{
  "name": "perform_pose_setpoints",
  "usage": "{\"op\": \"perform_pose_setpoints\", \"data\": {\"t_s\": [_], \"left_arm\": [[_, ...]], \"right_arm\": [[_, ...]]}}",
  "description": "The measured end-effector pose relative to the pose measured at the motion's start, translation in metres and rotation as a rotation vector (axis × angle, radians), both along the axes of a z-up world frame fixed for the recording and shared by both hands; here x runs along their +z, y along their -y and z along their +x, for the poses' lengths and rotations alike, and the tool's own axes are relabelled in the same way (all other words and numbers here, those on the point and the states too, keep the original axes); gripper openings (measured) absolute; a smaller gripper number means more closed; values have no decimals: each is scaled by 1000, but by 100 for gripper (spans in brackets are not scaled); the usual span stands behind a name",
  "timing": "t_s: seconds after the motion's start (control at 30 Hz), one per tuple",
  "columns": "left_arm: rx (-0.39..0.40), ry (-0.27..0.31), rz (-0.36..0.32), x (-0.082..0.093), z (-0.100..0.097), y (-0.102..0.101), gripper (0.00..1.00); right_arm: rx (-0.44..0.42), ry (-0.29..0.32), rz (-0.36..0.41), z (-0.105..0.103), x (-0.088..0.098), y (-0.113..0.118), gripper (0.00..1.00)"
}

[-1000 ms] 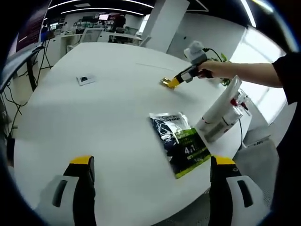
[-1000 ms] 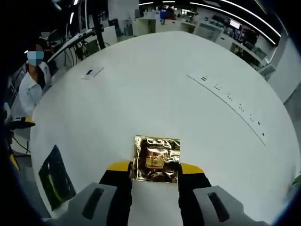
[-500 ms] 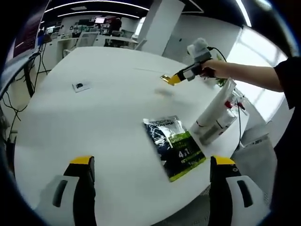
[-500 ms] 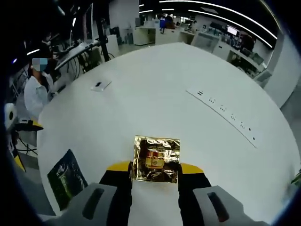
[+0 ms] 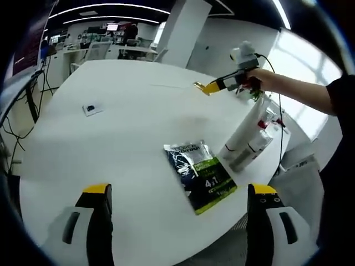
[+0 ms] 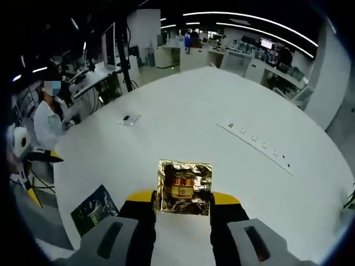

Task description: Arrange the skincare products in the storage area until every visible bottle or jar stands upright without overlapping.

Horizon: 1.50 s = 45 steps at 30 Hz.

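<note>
The left gripper (image 5: 180,221) is wide open and holds nothing above the near edge of the white counter (image 5: 111,144). Just ahead of it, a dark packet (image 5: 201,174) with a green end lies flat. Two white bottles (image 5: 248,141) lie on their sides to the right of the packet. Farther ahead, the right gripper (image 6: 183,198) is closed on a gold sachet (image 6: 184,187), raised above the counter.
</note>
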<state>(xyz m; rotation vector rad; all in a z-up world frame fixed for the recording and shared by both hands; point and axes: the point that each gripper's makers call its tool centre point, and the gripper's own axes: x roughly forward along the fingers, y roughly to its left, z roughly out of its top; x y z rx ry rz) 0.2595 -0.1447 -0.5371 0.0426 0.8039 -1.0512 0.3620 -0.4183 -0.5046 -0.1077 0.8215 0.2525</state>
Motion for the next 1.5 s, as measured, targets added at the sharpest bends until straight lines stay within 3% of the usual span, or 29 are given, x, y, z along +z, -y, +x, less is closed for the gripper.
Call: {"op": "perform_pose_setpoints", "data": {"t_s": [0.47, 0.8, 0.93, 1.07, 1.23, 1.3, 1.5], "left_arm": [[-47, 34, 3, 11, -8, -3, 93], [-44, 40, -35, 24, -12, -8, 93], [-26, 20, -107, 39, -14, -5, 93], [-9, -6, -203, 61, -14, -1, 92], [-57, -4, -268, 88, -24, 10, 78], [-72, -9, -282, 95, -28, 15, 76], [-81, -61, -406, 126, -43, 36, 70]], "right_arm": [[13, 161, 72, -24, 70, -36, 30], [-7, 245, 148, -47, 104, -65, 30], [2, 294, 154, -55, 119, -77, 29], [20, 348, 104, -70, 132, -89, 29], [49, 374, 68, -91, 139, -106, 29], [51, 383, 60, -97, 141, -111, 29], [52, 413, 45, -112, 148, -121, 29]]}}
